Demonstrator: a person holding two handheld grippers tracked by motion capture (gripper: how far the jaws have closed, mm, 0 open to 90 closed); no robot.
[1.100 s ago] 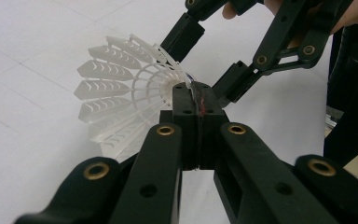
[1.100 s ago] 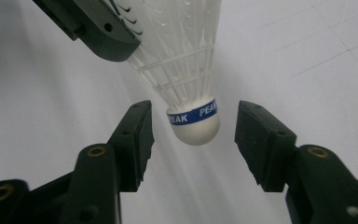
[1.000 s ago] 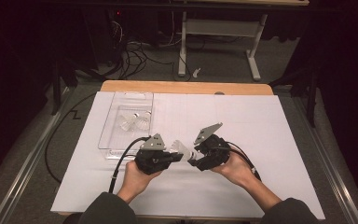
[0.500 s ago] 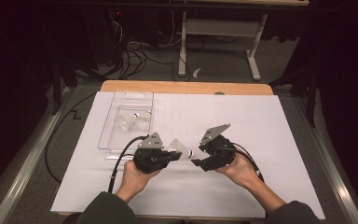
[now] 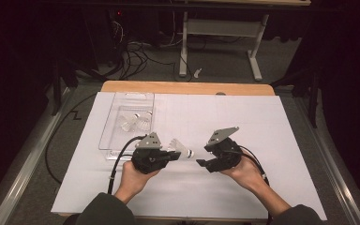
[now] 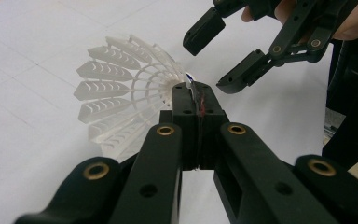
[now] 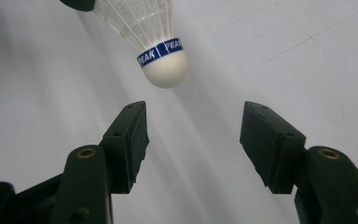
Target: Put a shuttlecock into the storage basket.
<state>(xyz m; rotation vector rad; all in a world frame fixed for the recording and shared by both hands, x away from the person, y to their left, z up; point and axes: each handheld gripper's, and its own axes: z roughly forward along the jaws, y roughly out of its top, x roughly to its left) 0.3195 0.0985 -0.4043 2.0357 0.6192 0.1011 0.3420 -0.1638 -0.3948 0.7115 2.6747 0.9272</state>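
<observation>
While two shuttlecocks [image 5: 135, 122] lie in the clear tray [image 5: 110, 133] at upper left, the left gripper [image 5: 171, 156] pinches one shuttlecock [image 5: 180, 148] by its skirt at centre. To its right, the right gripper [image 5: 201, 163] waits with jaws open; the handover seems not yet done.

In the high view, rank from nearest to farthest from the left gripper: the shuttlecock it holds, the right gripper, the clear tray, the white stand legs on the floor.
1. Held shuttlecock, in the left gripper's jaws.
2. Right gripper, just to its right. The clear tray near corner looks about equally close; too close to call.
3. White stand legs, far beyond the table.
</observation>
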